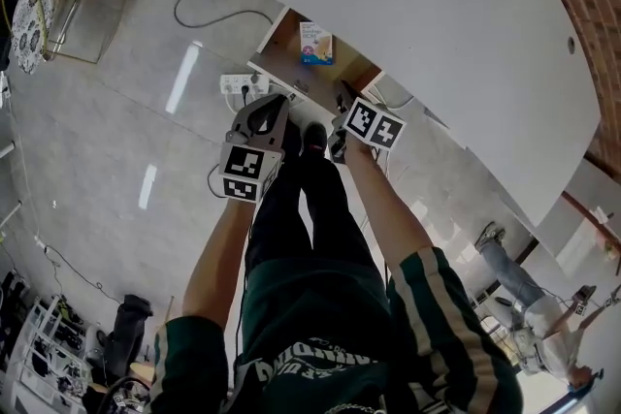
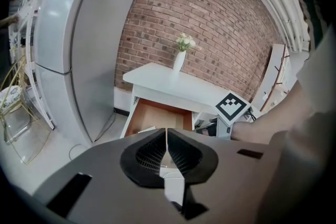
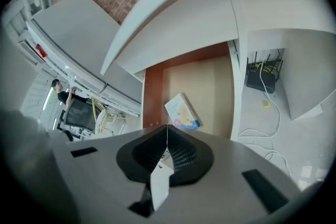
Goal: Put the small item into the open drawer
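The small item, a white box with blue and orange print (image 1: 315, 44) (image 3: 182, 112), lies on the floor of the open wooden drawer (image 1: 281, 39) (image 3: 210, 86) (image 2: 157, 115) under the white table (image 1: 437, 24). My right gripper (image 1: 342, 102) (image 3: 167, 136) hangs above and in front of the drawer, shut, with nothing between its fingers. My left gripper (image 1: 272, 107) (image 2: 166, 136) is beside it to the left, shut and empty too. In the left gripper view the right gripper's marker cube (image 2: 232, 106) shows at the right.
A grey fridge (image 2: 79, 44) stands left of the table, and a vase of flowers (image 2: 180, 55) sits on top. A power strip (image 1: 243, 84) lies on the floor by the drawer. A router (image 3: 264, 76) and cables sit under the table. Another person (image 1: 524, 296) is at the lower right.
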